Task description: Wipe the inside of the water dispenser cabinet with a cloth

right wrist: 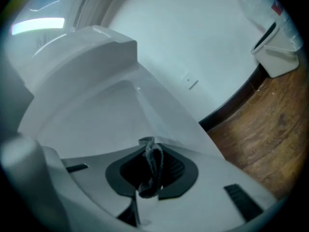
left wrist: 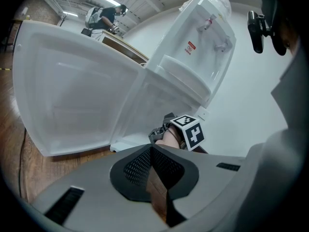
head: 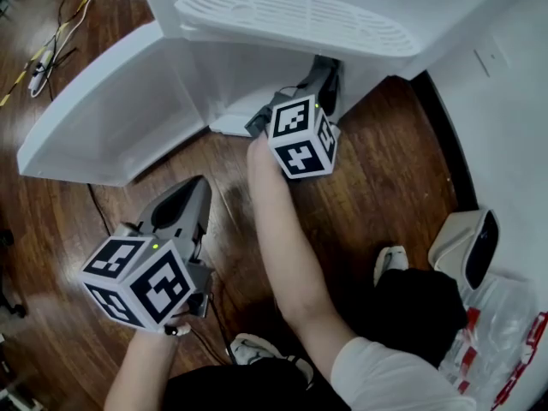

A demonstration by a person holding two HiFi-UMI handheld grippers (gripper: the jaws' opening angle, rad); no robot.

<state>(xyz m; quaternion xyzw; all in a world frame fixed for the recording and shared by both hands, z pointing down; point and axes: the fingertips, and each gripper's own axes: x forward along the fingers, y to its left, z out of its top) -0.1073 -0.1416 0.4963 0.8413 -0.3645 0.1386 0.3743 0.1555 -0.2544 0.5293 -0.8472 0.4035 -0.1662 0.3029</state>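
Grey left tongs (head: pixel 199 188) bear a black-white marker cube (head: pixel 141 281).

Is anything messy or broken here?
Nothing looks broken or spilled. The door hangs wide open, which suits wiping inside. The cloth is bunched into a thin strip in the right tongs. A crumpled plastic bag lies on the floor by the wall.

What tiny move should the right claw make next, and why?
Probably a short sideways sweep along the cabinet's inner wall: the right claw is shut on the grey cloth and points into the white cabinet, whose door stands wide open. The left claw hangs back, empty.
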